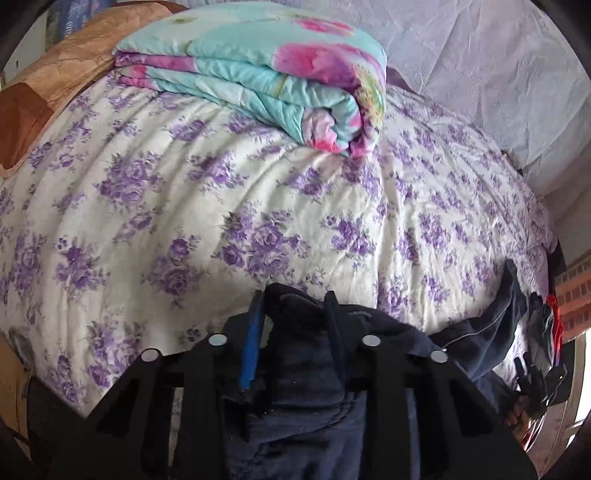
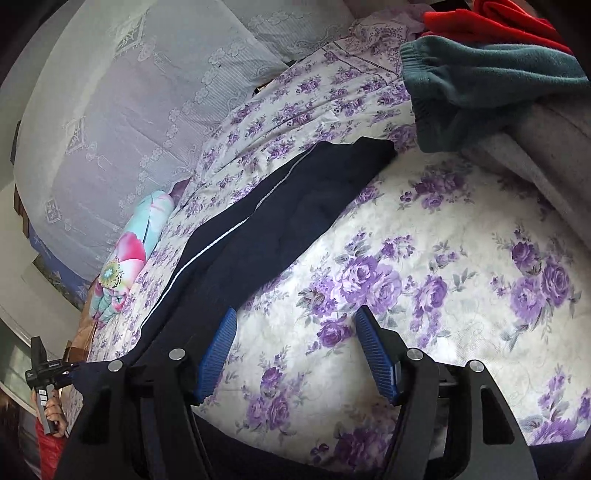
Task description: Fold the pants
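Bed (image 2: 461, 266) carries pants (image 2: 266, 221) stretched long, unfolded — your left gripper (image 1: 295, 314) pinches one end, right gripper (image 2: 295, 354) spread, empty. Folds all remain.

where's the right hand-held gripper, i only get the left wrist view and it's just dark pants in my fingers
Observer: The right hand-held gripper is open over the bedspread, with nothing between its fingers.
Operator: does it touch the pants
Observer: Not with its pads; the pants run just past its left finger toward the far end of the bed.
Operator: anything at that far end
Observer: A teal garment and a red one are piled there.
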`<state>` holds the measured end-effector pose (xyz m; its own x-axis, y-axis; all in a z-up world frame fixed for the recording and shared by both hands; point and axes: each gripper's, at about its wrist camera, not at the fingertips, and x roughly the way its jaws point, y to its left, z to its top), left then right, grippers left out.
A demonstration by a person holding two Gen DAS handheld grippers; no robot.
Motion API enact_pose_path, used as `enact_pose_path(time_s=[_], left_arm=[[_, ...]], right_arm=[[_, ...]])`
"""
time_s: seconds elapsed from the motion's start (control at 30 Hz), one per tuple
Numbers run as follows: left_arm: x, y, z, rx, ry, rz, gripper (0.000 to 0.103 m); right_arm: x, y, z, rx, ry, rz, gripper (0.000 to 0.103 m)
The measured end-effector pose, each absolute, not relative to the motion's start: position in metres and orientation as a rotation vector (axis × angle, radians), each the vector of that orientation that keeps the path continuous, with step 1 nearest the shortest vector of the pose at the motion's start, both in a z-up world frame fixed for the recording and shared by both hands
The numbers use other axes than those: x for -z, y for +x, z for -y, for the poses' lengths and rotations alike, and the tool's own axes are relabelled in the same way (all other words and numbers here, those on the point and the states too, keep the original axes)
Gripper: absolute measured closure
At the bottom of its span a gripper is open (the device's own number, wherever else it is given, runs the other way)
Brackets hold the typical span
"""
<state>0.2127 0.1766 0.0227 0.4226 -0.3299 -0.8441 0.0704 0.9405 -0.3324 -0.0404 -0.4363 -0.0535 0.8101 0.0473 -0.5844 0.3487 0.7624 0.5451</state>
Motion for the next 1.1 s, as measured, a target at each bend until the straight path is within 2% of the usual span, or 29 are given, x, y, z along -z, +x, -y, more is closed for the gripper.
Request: enact_pose_path(time_s=[0.13,0.23,0.4,0.53,0.63,0.7,0.8,0.87,0.93,1.07,1.1], left_arm=[[-0.045,0.205,-0.179,0.281,-0.282,-1.039,0.084],[-0.036,0.211,-0.168,0.308,-0.259,-1.081,0.082],[-0.007,0.218,-0.174,0.345,-0.327,-1.159,0.064],[0.000,0.216,-0.174,0.324,-0.313,-1.168,0.064],[-0.012,0.208,-0.169,0.269,-0.279,-1.101,0.074],[-0.033,0.206,-0.166,0.221,-0.286,-1.036,0.085],[-0.084,0.218,-0.171,0.183,-0.357,-0.839,0.088],[-0.095,0.240,-0.169,0.123,-0.340,-0.765,0.088],[-0.067,0.272,-0.164,0.003,-0.303,-0.816,0.086],[0.038,0.297,-0.182,-0.187,-0.348,-1.134,0.088],[0.044,0.284,-0.189,-0.144,-0.401,-1.099,0.083]], right_arm=[[0.054,-0.040,0.436,0.175,0.694,-0.616,0.035],[0.054,-0.040,0.437,0.170,0.697,-0.617,0.034],[0.054,-0.040,0.437,0.167,0.700,-0.619,0.032],[0.054,-0.040,0.437,0.169,0.700,-0.619,0.032],[0.054,-0.040,0.437,0.169,0.701,-0.618,0.032],[0.054,-0.040,0.437,0.169,0.702,-0.616,0.032],[0.055,-0.040,0.437,0.174,0.706,-0.605,0.032],[0.055,-0.042,0.438,0.179,0.710,-0.595,0.032],[0.054,-0.044,0.438,0.183,0.712,-0.586,0.032],[0.054,-0.045,0.438,0.190,0.710,-0.584,0.032],[0.054,-0.044,0.438,0.191,0.710,-0.588,0.032]])
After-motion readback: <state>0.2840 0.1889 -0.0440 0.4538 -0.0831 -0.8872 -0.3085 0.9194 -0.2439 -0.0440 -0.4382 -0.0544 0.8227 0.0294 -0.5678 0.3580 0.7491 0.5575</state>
